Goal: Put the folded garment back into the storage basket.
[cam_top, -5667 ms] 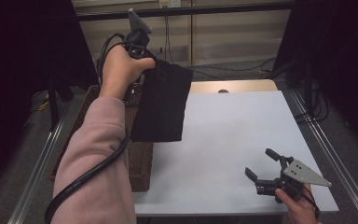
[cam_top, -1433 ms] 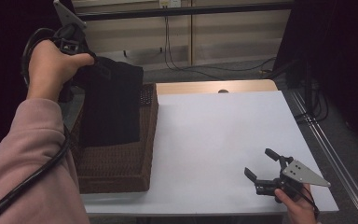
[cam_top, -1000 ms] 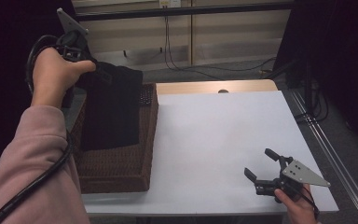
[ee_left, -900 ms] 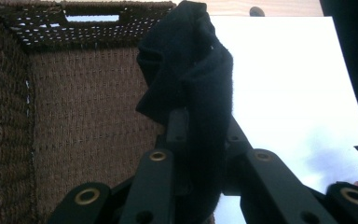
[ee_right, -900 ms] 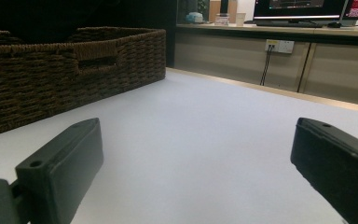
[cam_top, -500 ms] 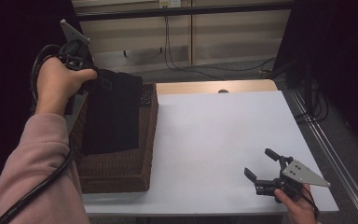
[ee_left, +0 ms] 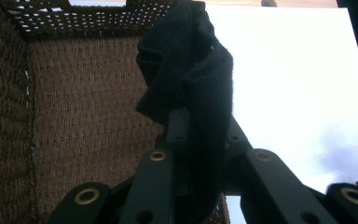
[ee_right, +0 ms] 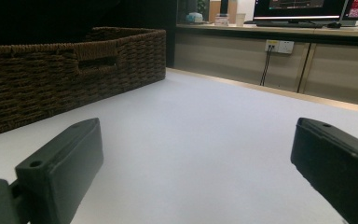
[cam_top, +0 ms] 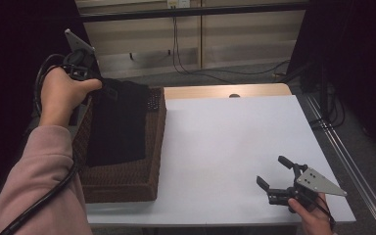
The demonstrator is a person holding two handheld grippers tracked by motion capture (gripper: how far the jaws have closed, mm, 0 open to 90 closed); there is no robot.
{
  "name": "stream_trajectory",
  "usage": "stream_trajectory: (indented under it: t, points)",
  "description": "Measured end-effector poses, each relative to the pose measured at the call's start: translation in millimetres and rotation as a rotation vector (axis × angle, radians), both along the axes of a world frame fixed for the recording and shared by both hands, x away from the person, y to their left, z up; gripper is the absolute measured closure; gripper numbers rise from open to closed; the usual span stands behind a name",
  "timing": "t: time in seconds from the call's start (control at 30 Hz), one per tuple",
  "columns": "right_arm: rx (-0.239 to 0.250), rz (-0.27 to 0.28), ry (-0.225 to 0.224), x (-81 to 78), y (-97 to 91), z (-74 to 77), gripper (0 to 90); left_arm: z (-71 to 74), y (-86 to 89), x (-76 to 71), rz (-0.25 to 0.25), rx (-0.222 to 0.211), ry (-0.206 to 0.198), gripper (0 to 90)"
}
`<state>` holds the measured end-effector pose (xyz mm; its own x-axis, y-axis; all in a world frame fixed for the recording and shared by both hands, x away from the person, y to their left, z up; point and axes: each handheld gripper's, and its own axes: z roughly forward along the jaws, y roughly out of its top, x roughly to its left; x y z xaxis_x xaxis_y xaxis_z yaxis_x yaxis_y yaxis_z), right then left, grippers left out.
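The left gripper (cam_top: 108, 89) has carried the black cloth (cam_top: 117, 122) from the upper middle of the frame, where it hung half over the white bench, to the upper left. The cloth now hangs lower, over the wicker basket (cam_top: 127, 178).

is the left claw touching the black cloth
Touching. In the left gripper view the left claw has its jaws closed on the black cloth, which hangs over the wicker basket.

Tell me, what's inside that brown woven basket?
The black cloth, clamped in the left gripper, hangs into the basket. Bare woven floor shows beside it; whatever lies beneath the cloth is hidden.
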<state>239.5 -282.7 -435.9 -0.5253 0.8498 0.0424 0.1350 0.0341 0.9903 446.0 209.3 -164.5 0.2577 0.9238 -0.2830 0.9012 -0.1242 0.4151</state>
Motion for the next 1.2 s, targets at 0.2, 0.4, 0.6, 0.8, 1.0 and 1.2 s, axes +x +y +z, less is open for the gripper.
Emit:
stream_trajectory:
  t: [0.2, 0.4, 0.6, 0.8, 1.0, 1.2]
  points:
    - [0.005, -0.004, 0.004, -0.5, -0.1, 0.3, 2.0, -6.7, 1.2, -0.5, 0.005, -0.013, -0.002, 79.0]
    - [0.002, -0.005, 0.008, -1.3, -0.3, 0.6, 2.0, -13.5, 1.0, 0.5, -0.005, -0.016, 0.008, 79.0]
    - [0.003, -0.004, 0.003, -0.7, -0.3, 0.4, 2.0, -22.8, -2.3, 0.3, 0.015, -0.013, 0.011, 78.9]
    - [0.004, -0.002, 0.004, -0.9, 0.0, 0.3, 2.0, -35.0, -3.5, 1.8, 0.003, -0.022, 0.023, 78.9]
    - [0.004, -0.003, 0.003, -0.8, 0.0, 0.3, 2.0, -44.8, -5.2, 3.8, 0.006, -0.032, 0.032, 78.8]
    - [0.002, -0.003, 0.003, -0.6, 0.3, 0.0, 2.0, -58.3, -5.4, 7.2, 0.01, -0.042, 0.032, 78.7]
